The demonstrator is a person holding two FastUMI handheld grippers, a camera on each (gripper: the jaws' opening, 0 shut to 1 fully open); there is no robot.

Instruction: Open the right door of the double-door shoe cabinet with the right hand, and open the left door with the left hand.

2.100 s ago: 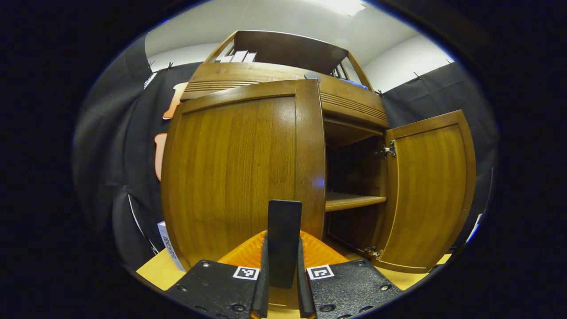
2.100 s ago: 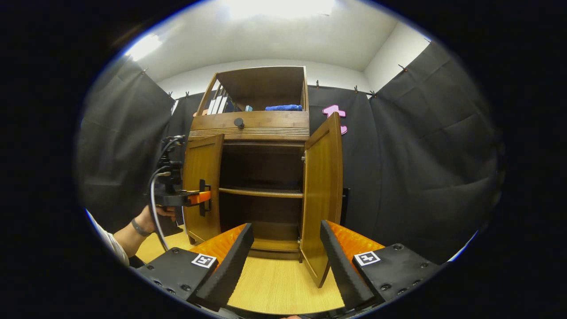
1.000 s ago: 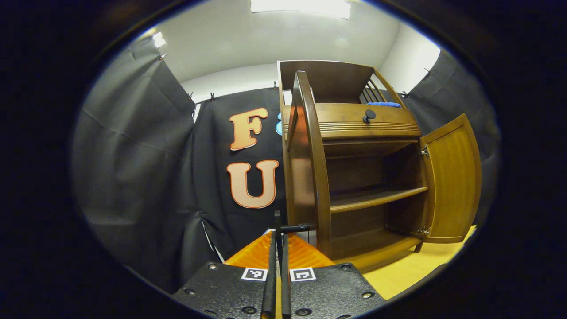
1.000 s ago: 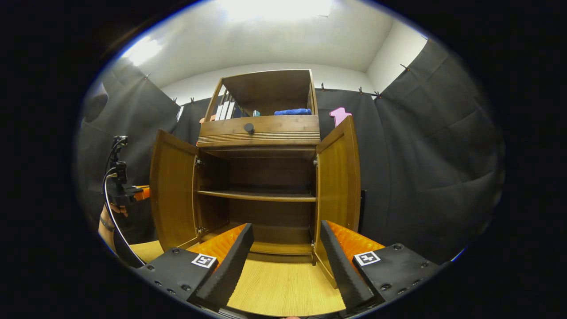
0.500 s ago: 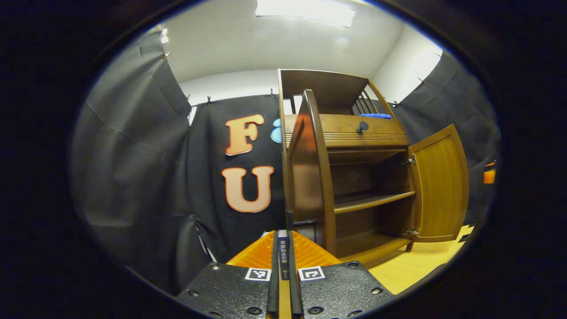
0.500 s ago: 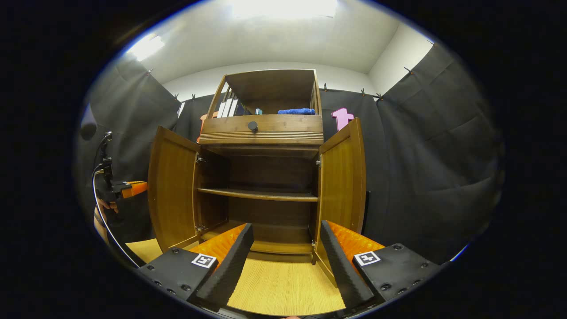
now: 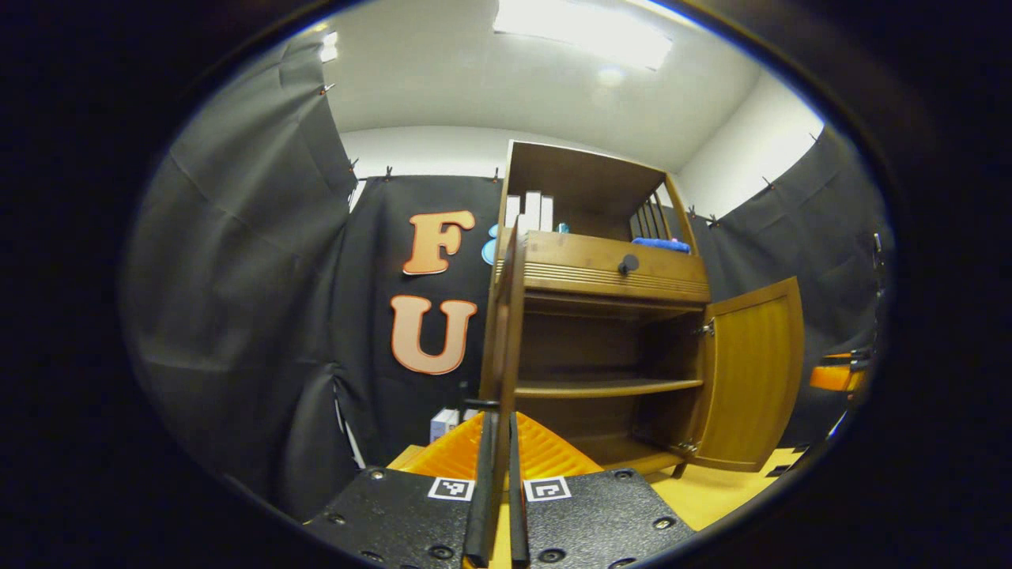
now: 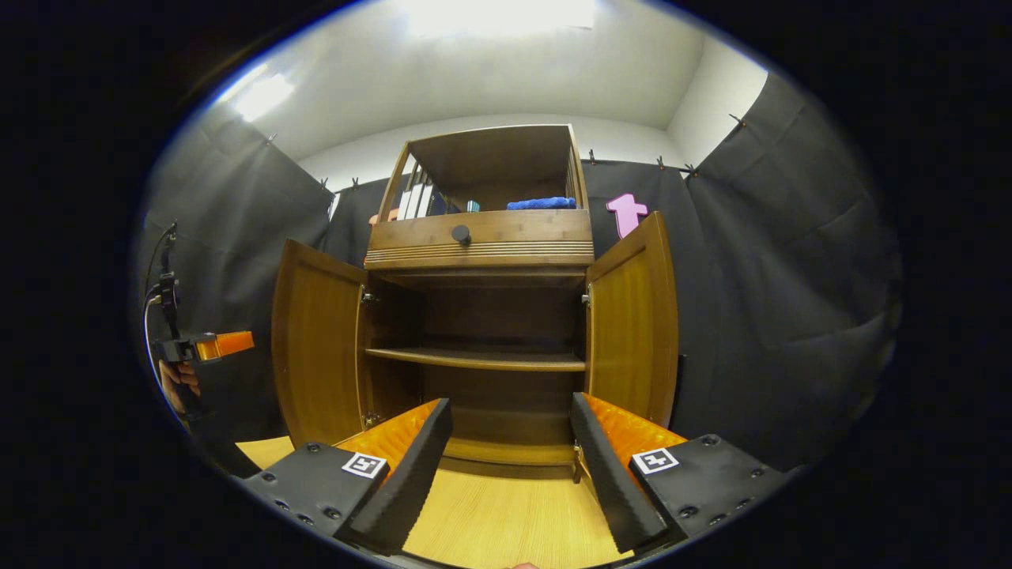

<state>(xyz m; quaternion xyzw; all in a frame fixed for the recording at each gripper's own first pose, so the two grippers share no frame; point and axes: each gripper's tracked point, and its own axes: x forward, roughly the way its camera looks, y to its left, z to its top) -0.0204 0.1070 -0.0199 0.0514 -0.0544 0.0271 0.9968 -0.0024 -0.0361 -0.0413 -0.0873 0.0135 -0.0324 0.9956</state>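
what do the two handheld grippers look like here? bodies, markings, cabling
Both match: the left gripper and right gripper each have ribbed orange wedges behind the fingers, black textured base plates with screws, and one square black-and-white fiducial tag per side. In the right gripper view the left gripper shows side-on as an orange and black body with black cables looping above it, held by a hand.
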